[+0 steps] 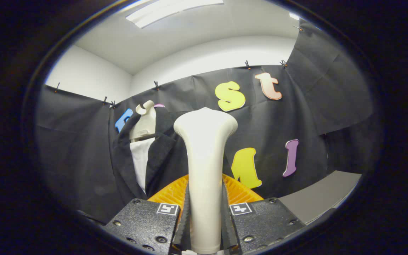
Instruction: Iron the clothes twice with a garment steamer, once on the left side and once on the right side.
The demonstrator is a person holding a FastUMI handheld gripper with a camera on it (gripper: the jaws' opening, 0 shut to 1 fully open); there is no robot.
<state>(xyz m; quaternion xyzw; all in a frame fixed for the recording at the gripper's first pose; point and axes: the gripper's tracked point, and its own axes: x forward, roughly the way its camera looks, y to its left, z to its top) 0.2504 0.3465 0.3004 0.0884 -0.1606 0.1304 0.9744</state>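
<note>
A cream garment steamer [204, 166] stands upright between the fingers of my gripper [204, 226], which is shut on its handle. Its wide head rises well above the fingers. Beyond it and to the left, a dark jacket [154, 156] over a white shirt [141, 163] hangs on a cream mannequin torso [145, 120] against the black cloth wall. The steamer head is held apart from the garment, at some distance to its right.
A grey table surface [317, 198] lies to the right beyond the fingers. Black cloth walls close the booth on the left, back and right.
</note>
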